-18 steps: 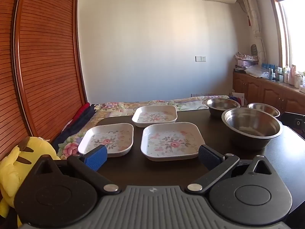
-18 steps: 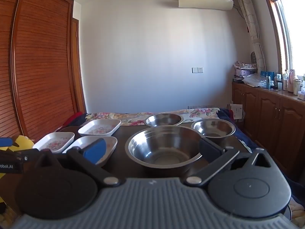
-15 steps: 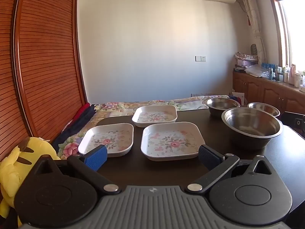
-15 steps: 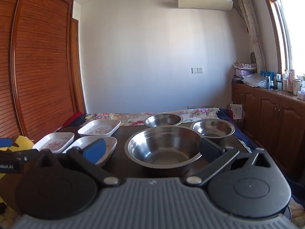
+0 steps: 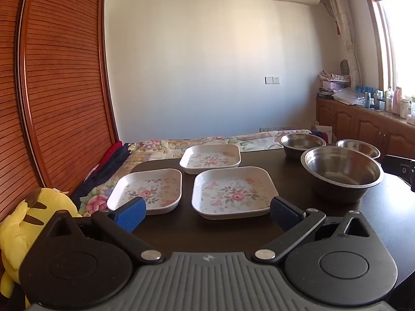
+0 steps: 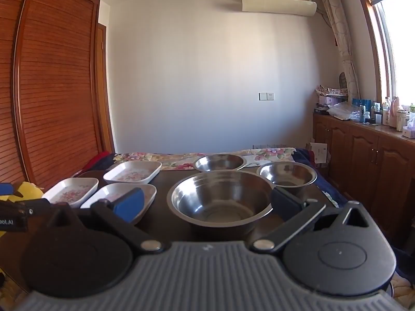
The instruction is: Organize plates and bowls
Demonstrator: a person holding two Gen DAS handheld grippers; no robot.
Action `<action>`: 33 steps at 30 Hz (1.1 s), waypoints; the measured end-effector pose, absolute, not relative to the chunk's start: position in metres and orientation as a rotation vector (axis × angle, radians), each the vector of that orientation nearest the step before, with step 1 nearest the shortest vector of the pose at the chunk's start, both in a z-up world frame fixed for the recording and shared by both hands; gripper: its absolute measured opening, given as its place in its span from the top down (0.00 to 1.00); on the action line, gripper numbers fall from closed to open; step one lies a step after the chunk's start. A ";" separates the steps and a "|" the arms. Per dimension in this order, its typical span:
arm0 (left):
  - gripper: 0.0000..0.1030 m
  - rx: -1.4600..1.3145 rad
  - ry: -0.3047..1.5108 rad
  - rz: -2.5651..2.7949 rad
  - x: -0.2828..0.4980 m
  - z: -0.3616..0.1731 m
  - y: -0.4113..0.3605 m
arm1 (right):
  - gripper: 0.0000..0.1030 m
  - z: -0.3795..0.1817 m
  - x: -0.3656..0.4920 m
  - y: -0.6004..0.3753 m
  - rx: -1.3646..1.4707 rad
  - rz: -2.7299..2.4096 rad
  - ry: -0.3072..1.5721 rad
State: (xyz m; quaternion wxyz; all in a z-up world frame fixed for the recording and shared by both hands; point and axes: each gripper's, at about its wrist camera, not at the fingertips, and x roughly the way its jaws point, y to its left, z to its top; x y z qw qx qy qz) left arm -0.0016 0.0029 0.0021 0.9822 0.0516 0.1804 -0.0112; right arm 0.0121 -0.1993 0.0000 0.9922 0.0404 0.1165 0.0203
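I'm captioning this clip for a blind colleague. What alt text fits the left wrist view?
Three white square floral plates, near right, near left and far, sit apart on a dark wooden table, with three round steel bowls at right. The open left gripper hangs before them, holding nothing; a yellow plush toy sits at left.

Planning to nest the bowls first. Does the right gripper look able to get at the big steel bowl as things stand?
Probably yes. The right gripper is open and faces the big steel bowl, which sits nearest it on the table; nothing lies between them, and the bowl is empty.
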 end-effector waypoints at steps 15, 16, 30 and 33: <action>0.00 0.113 0.359 -0.022 -0.002 0.007 0.001 | 0.00 -0.001 0.011 -0.201 0.079 0.039 0.231; 0.00 0.113 0.359 -0.022 -0.002 0.008 0.001 | 0.00 -0.001 0.011 -0.201 0.078 0.039 0.230; 0.00 0.115 0.360 -0.021 -0.001 0.006 0.001 | 0.00 0.000 0.011 -0.203 0.078 0.038 0.228; 0.00 0.117 0.356 -0.022 -0.001 0.006 0.001 | 0.00 0.000 0.011 -0.203 0.080 0.039 0.227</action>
